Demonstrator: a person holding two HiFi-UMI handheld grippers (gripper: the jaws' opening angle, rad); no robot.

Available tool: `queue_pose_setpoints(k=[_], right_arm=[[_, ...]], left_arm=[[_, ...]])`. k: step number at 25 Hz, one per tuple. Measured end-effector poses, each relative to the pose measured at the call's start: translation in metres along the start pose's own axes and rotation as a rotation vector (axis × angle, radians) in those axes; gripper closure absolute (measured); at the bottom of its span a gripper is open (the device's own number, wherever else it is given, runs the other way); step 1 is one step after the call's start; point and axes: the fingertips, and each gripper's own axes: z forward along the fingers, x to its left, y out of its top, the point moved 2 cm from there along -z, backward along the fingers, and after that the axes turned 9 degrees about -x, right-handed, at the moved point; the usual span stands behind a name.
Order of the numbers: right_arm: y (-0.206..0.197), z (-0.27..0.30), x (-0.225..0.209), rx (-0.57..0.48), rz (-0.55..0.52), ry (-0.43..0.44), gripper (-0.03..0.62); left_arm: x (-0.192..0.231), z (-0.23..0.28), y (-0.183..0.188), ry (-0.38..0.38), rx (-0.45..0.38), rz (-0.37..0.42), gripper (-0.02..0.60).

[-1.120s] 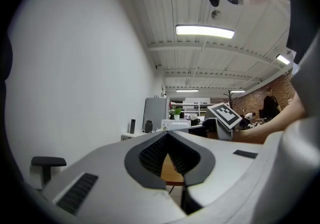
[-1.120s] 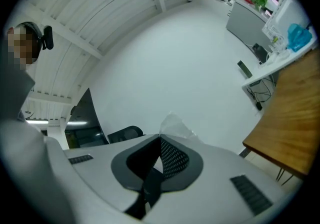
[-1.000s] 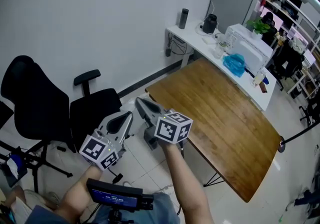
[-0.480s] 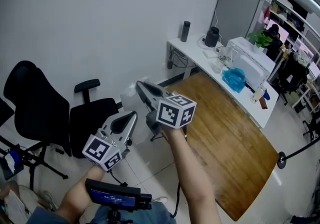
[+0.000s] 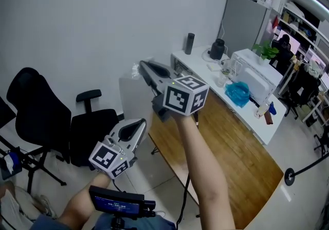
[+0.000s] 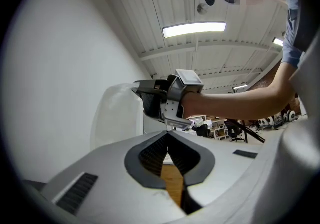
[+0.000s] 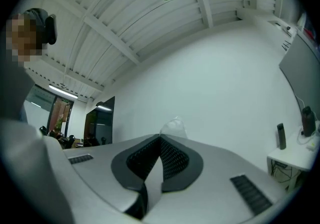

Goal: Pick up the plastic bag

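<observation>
The step in hand seemed to be the lift itself, and I judge it almost done. The right gripper (image 5: 145, 67) was held high in front of the white wall, and the plastic bag (image 5: 134, 98) hung down from its tip, clear of the floor and of the wooden table (image 5: 241, 157). The bag was thin and half transparent, so its lower edge was hard to trace against the wall.

In the right gripper view the fingers (image 7: 172, 160) were pressed together with almost no gap. A thin sheet of plastic ran between them, and a small crumpled corner of the bag stood out just above the tip. So the right gripper was clamped on the upper edge of the bag and carried it alone.

The left gripper (image 5: 140, 122) was lower, near the black chair (image 5: 41, 116) in the head view, and apart from the bag. Its fingers (image 6: 152, 155) met at the tip in its own view, and nothing lay between them; only the table showed through the slit lower down.

For the next move, I think the grip must simply stay firm, because so little plastic was pinched and the film could slip out. The left gripper might support the hanging part if the bag has to be opened or carried.
</observation>
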Motion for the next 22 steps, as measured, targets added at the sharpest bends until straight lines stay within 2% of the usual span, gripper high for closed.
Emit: queue_pose_setpoints(k=[4,9,22], right_arm=[[0.028,-0.013,-0.006,-0.03,-0.047,0.014,0.592],[0.038,-0.065,-0.011,-0.059,-0.067,-0.018,0.592],[0.004,-0.271,-0.055,-0.101,0.029,-0.359,0.593]], left_arm=[[-0.009,0.021,0.003,0.003,-0.015,0.005,0.575],[-0.039,0.041,-0.005,-0.04,-0.015,-0.006,0.575],[-0.131,0.072,-0.055,-0.205,0.051,-0.112,0.575]])
